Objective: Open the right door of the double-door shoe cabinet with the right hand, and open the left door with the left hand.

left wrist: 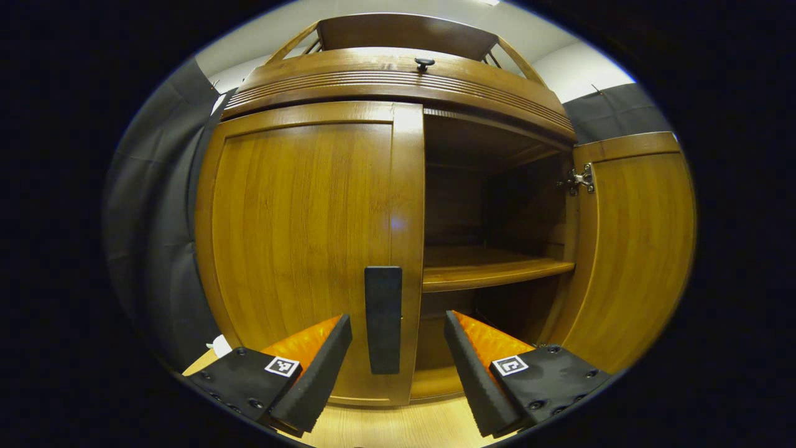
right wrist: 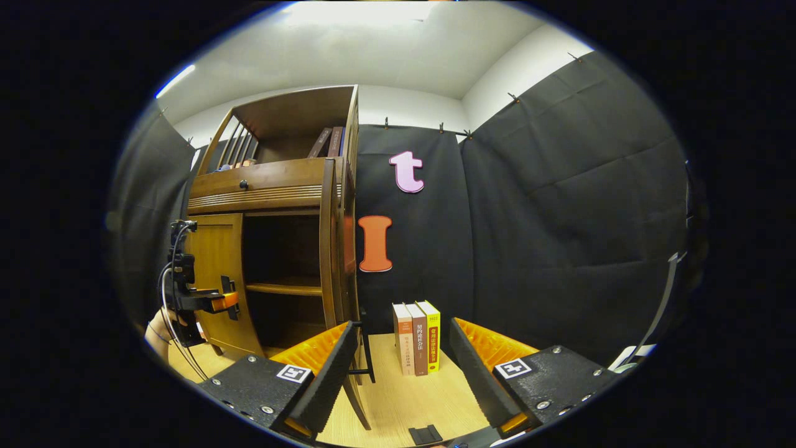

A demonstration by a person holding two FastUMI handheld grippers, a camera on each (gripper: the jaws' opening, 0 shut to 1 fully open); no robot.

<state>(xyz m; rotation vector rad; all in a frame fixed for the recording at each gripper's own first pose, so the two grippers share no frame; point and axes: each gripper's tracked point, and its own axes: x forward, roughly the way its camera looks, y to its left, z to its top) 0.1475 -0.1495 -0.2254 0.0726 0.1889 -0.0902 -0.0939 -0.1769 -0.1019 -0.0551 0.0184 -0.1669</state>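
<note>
The shoe cabinet (left wrist: 398, 81) stands on the pale wooden worktop (left wrist: 398, 429), close in front of the left claw (left wrist: 398, 354). Its left door (left wrist: 298, 249) is closed, with a dark upright handle (left wrist: 383, 318) on the inner edge. The right door (left wrist: 634, 249) is swung wide open, a metal hinge (left wrist: 581, 180) showing at its upper inner corner. The open half shows a dark interior with one wooden shelf (left wrist: 491, 270) across it. A small dark knob (left wrist: 425, 63) sits on the drawer front above the doors.

The left claw is spread wide and holds nothing; in the left gripper view the handle stands between its two fingers (left wrist: 317, 373) but farther off, touching neither.

In the right gripper view the cabinet (right wrist: 273, 186) stands to the left, its right door (right wrist: 329, 249) seen edge-on and fully open, its left door (right wrist: 217, 280) shut. The left claw (right wrist: 227, 303) hovers just before that shut door, with a hand (right wrist: 165, 339) holding it and cables running from it. The right claw (right wrist: 401, 379) is also spread wide and empty, apart from the cabinet. Ahead of it three upright books (right wrist: 418, 345) stand together on the worktop (right wrist: 398, 398) against the black cloth wall (right wrist: 559, 218). More books (right wrist: 329, 142) lean on the cabinet's top rack.
</note>
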